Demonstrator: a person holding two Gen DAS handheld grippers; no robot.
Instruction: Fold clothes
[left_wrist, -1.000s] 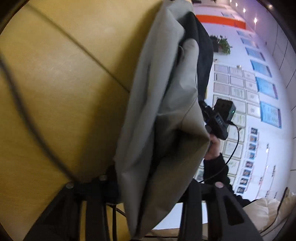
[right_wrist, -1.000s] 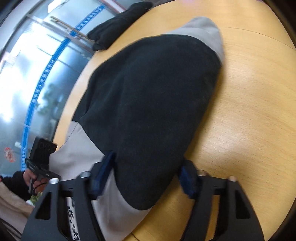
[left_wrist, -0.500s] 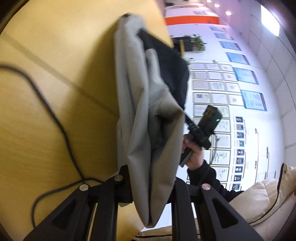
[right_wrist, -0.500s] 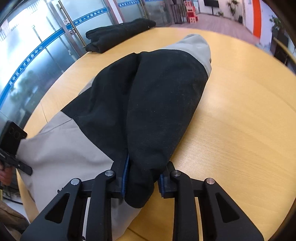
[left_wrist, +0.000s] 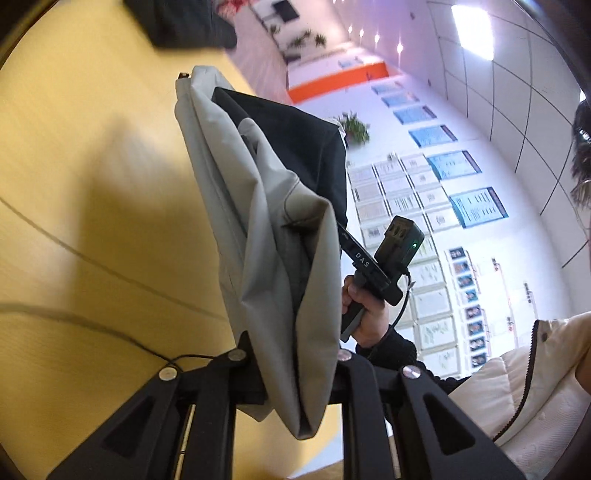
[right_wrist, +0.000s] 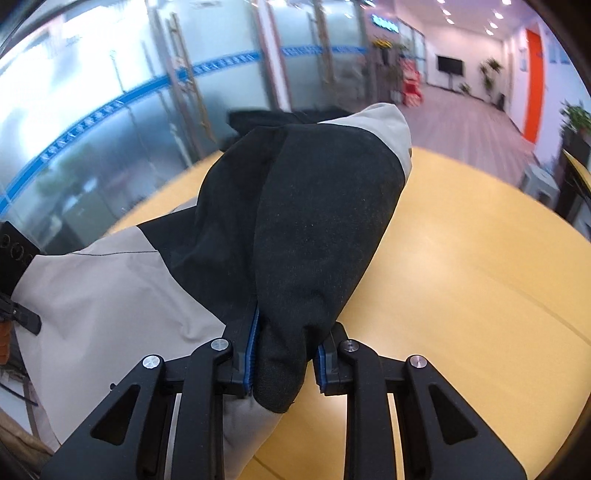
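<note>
A grey and black jacket (left_wrist: 266, 236) hangs lifted above the round wooden table (left_wrist: 81, 206). My left gripper (left_wrist: 291, 373) is shut on its grey edge. My right gripper (right_wrist: 282, 360) is shut on its black part (right_wrist: 317, 236), and the grey part (right_wrist: 110, 291) stretches to the left. In the left wrist view the right gripper's body (left_wrist: 373, 266) and the hand holding it show just beyond the jacket. The jacket's far end droops toward the table in the right wrist view (right_wrist: 391, 122).
A folded black garment (left_wrist: 177, 22) lies at the table's far edge, also in the right wrist view (right_wrist: 266, 118). A thin black cable (left_wrist: 74, 321) runs across the table near the left gripper. A person in a white coat (left_wrist: 524, 369) stands at the right.
Both grippers have lifted the jacket higher off the table and tilted up, so more of the room shows. The right gripper closed on the black part a second ago and stays shut.
</note>
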